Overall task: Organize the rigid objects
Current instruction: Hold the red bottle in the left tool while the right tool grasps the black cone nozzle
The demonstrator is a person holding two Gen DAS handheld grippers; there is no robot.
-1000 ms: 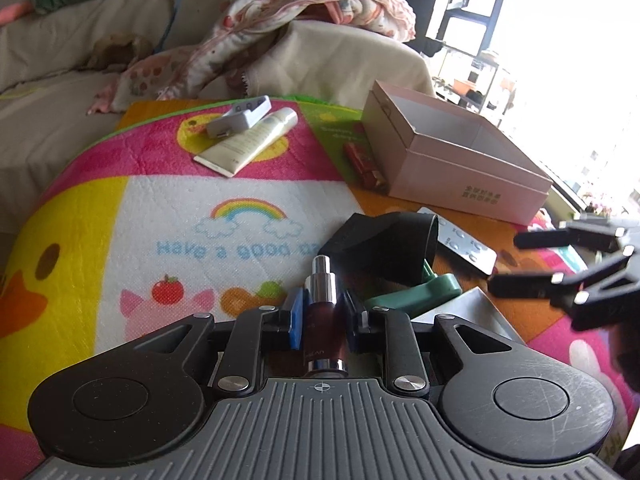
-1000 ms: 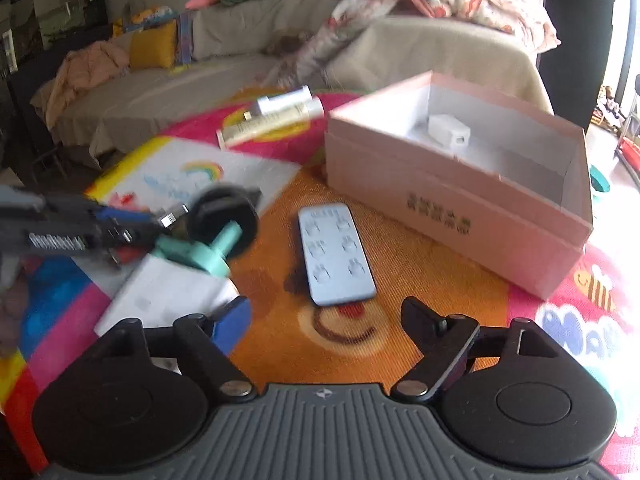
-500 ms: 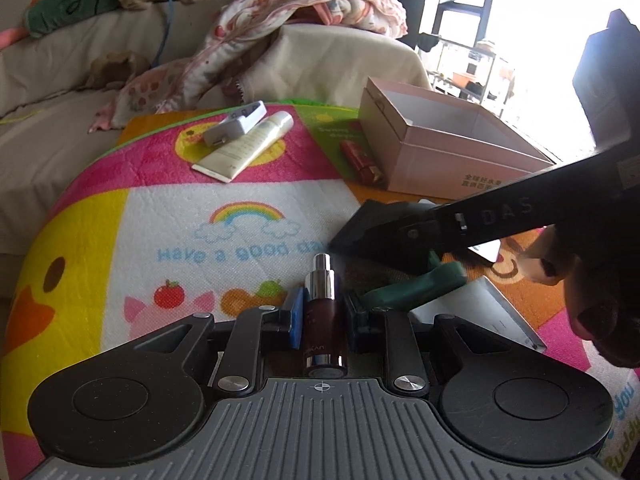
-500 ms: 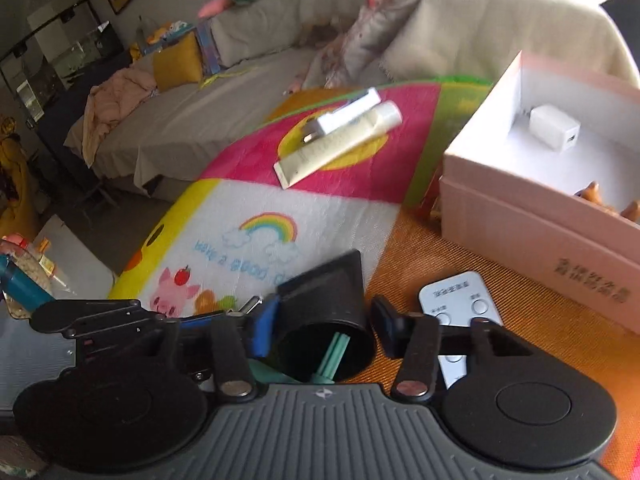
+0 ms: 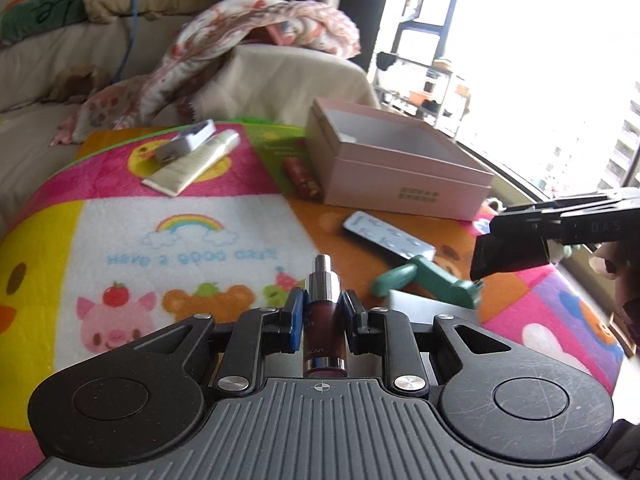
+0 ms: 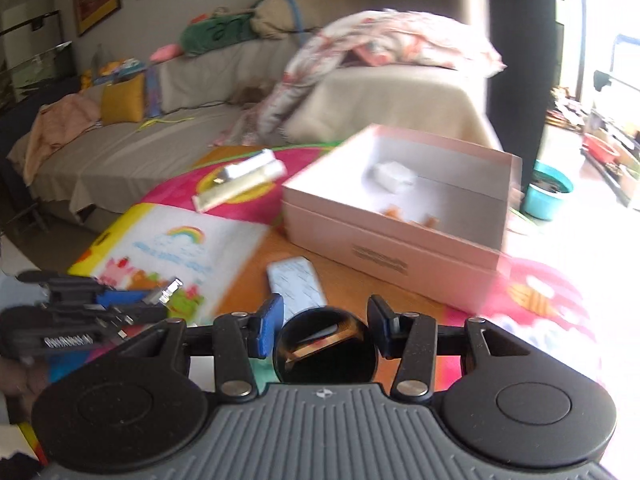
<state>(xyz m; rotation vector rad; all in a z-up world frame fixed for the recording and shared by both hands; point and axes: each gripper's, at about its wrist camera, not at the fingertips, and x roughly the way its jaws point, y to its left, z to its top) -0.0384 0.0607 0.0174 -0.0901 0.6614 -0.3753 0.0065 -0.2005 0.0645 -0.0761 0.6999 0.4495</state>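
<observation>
My left gripper is shut on a dark red bottle with a silver neck, held above the colourful mat. My right gripper is shut on a black cup, lifted off the mat; the cup also shows in the left wrist view at the right. An open pink box stands at the back right with a white charger and small orange pieces inside. A pale remote and a green tool lie on the mat in front of the box.
A cream tube and a white plug lie at the mat's far side. A red item lies against the box's left wall. A grey flat sheet lies under the green tool. A sofa with blankets stands behind.
My right gripper has closed on the black cup and lifted it off the green tool, moving right. The left gripper keeps hold of the bottle.
</observation>
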